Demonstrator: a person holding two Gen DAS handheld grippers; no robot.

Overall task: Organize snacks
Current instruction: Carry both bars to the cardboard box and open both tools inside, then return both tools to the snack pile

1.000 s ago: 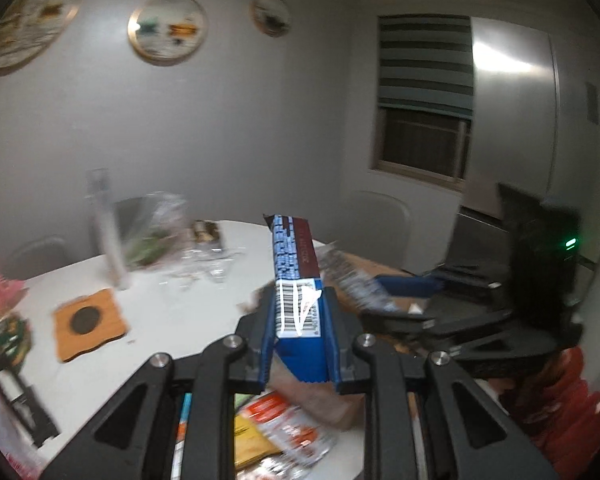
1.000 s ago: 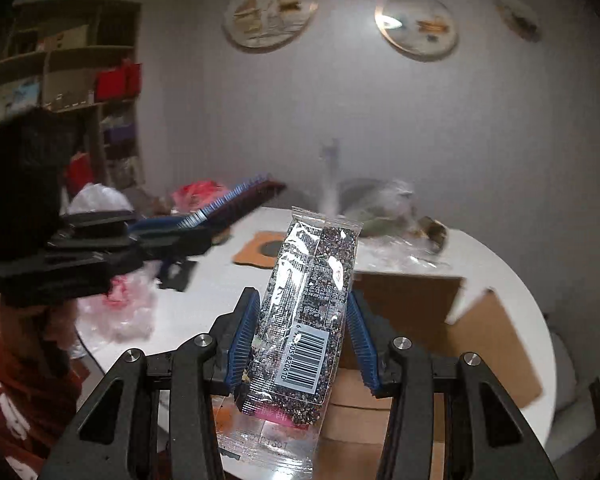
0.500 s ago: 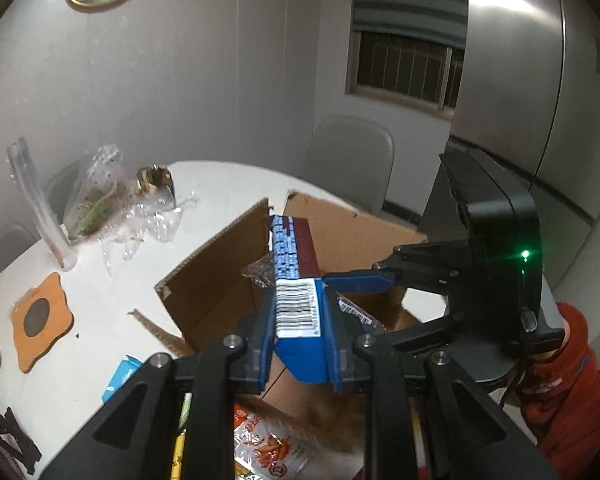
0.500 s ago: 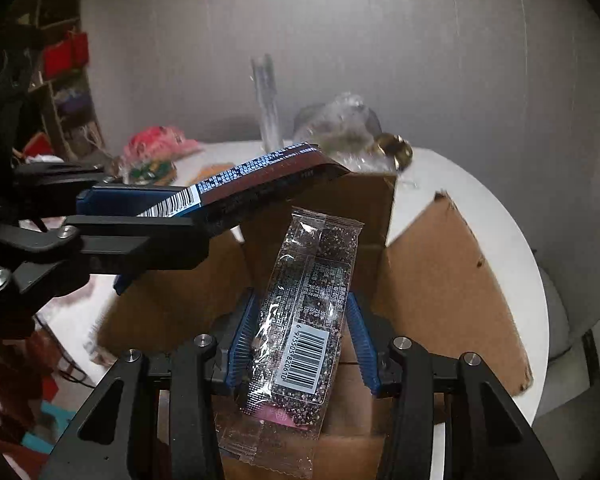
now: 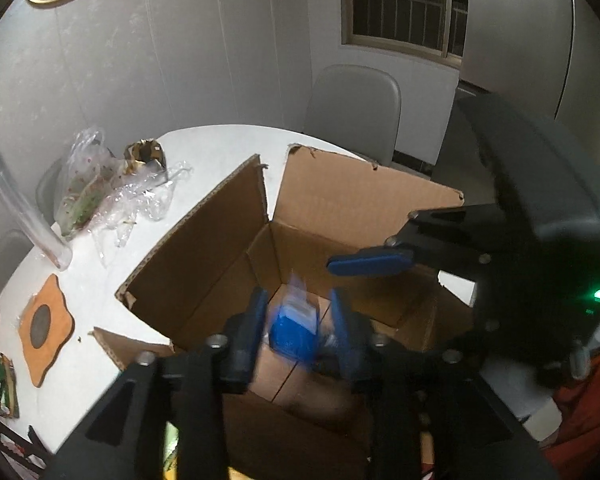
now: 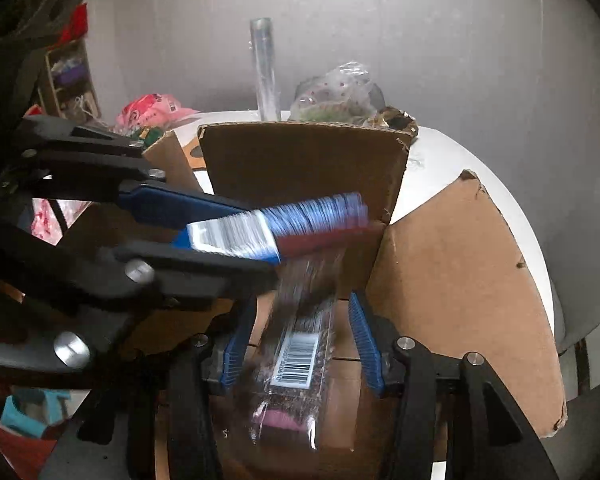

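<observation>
Left wrist view first: my left tongs (image 5: pixel 300 320) hang over the open cardboard box (image 5: pixel 220 236), pointing down into it. Between the blue pads I see the blue snack box (image 5: pixel 294 330), blurred, end-on to the lens, its long axis running straight away from me into the carton. The pads look spread wider than the pack, with a gap showing on each side, so I judge the grip as let go and the pack dropping, though blur keeps me from being sure. Ahead and to the right, one blue finger (image 5: pixel 369 262) of my right tongs reaches in over the carton's far wall. Off to the left on the counter (image 5: pixel 204 148) sit a crumpled clear bag (image 5: pixel 88 188) and an orange coaster (image 5: pixel 44 324).

Right wrist view: my right tongs (image 6: pixel 301 344) also aim down into the carton. The clear seed bar packet (image 6: pixel 298 344) lies lengthwise between the pads, barcode toward me, its far end streaked with motion. The pads stand apart from its edges, so this grip too reads as released, and the packet seems to be sliding forward and down. My left tongs (image 6: pixel 236 240) cross from the left, just above and ahead, with the blue pack at their tips over the carton. Both items lie directly below-forward of their tongs; I'd say neither hand needs to reach further.
</observation>
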